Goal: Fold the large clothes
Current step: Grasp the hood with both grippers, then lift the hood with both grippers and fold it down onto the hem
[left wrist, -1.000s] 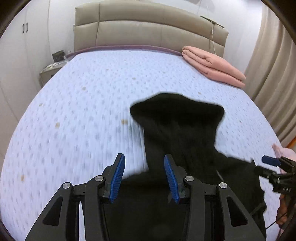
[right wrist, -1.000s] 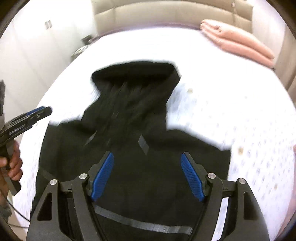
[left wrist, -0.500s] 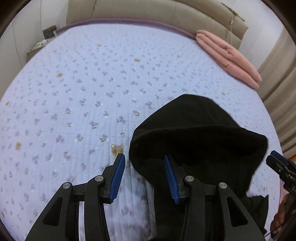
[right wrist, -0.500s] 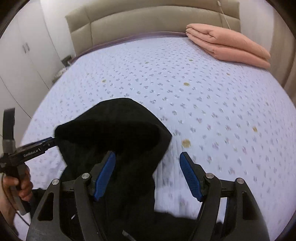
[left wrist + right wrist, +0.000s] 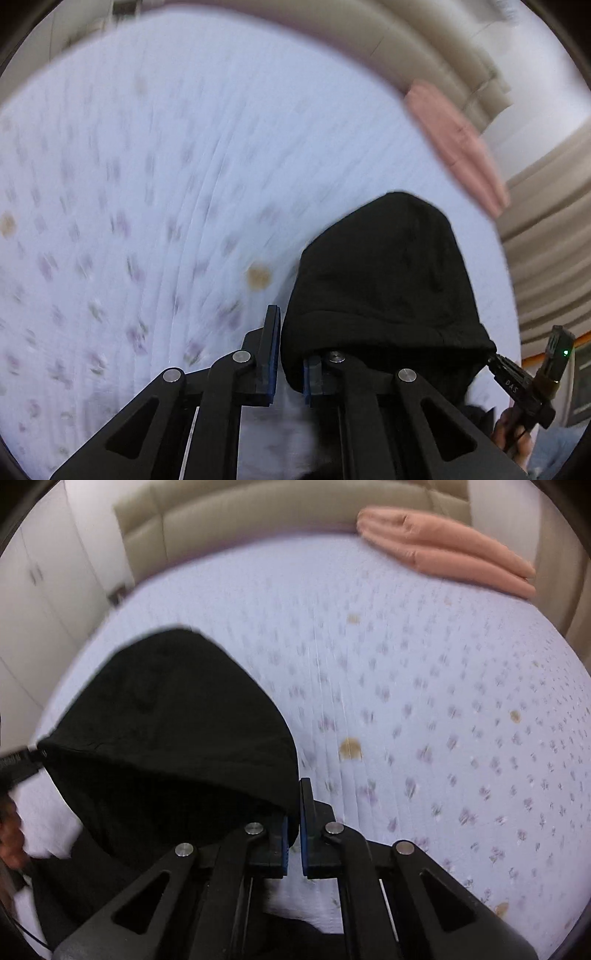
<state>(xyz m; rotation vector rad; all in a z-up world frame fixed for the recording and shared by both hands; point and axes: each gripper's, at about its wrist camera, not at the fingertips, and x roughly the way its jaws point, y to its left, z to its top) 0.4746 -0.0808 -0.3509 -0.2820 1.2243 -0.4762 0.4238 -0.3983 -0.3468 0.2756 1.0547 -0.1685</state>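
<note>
A black hoodie lies on the bed, its hood lifted at the lower rim. My left gripper is shut on the hood's left edge. My right gripper is shut on the hood's right edge. Each gripper shows in the other's view: the right one at the hood's far corner, the left one at the left edge. The hoodie's body is mostly hidden below the fingers.
The bed has a pale floral quilt with brown spots. A folded pink blanket lies near the beige headboard. Curtains hang on the right, white wardrobes on the left.
Both grippers moved forward from the hoodie's body to the hood, then closed on the hood's two edges and raised its rim.
</note>
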